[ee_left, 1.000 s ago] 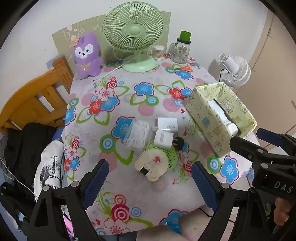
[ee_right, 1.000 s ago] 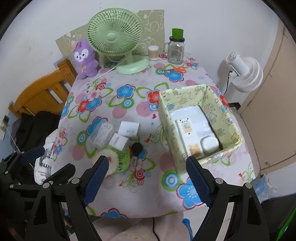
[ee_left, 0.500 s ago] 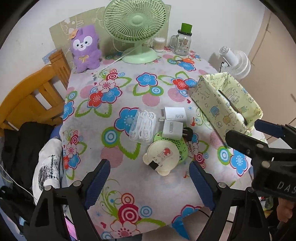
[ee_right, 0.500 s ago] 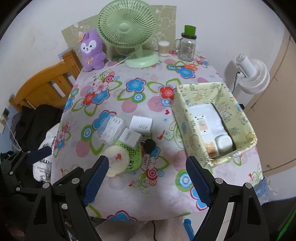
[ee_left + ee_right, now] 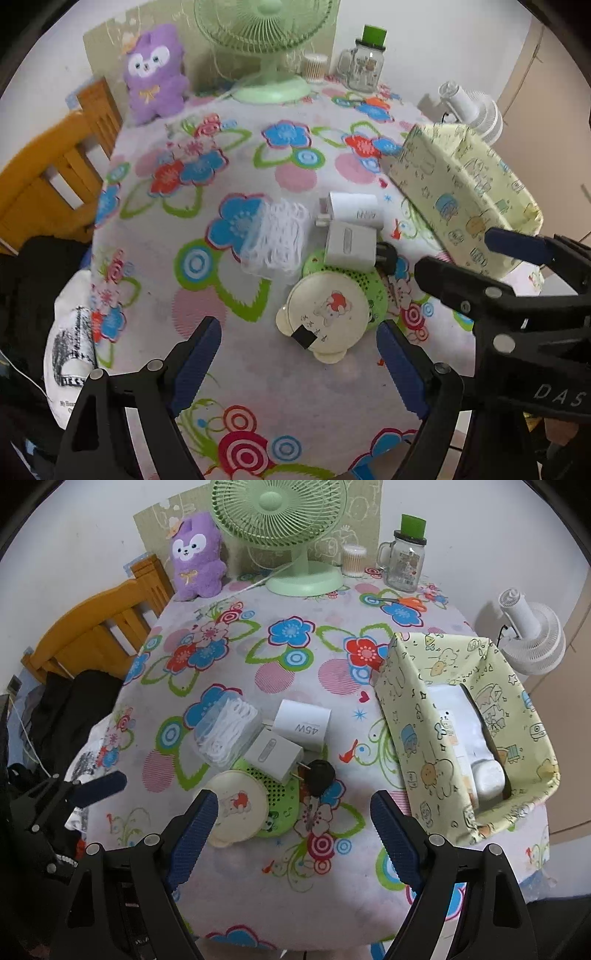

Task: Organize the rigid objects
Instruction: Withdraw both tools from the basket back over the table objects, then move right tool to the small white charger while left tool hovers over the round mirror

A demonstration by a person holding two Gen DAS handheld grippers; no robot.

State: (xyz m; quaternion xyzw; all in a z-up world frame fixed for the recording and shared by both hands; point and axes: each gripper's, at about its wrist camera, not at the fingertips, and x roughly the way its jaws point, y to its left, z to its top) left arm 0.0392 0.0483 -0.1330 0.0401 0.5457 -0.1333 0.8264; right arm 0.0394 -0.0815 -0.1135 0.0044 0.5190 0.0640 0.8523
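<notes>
A small pile lies mid-table: a clear box of white picks (image 5: 225, 731), two white chargers (image 5: 304, 725) (image 5: 273, 753), a black key (image 5: 321, 775), a green perforated disc (image 5: 280, 794) and a cream round case (image 5: 236, 808) with a bear picture. To its right stands a yellow-green fabric basket (image 5: 406, 720) with white items inside. My right gripper (image 5: 293, 797) hovers open above the key and disc. My left gripper (image 5: 297, 325) hovers open over the cream case (image 5: 325, 314), touching nothing. Each gripper shows at the side of the other's view.
At the table's far edge stand a green fan (image 5: 280, 517), a purple plush (image 5: 197, 554), a lidded glass jar (image 5: 404, 565) and a cotton-swab tub (image 5: 354, 559). Orange scissors (image 5: 410, 602) lie near the jar. A wooden chair (image 5: 92, 635) is on the left, a white floor fan (image 5: 532, 642) on the right.
Both grippers have come down toward the table, so the pile fills more of each view. Nothing on the table has moved.
</notes>
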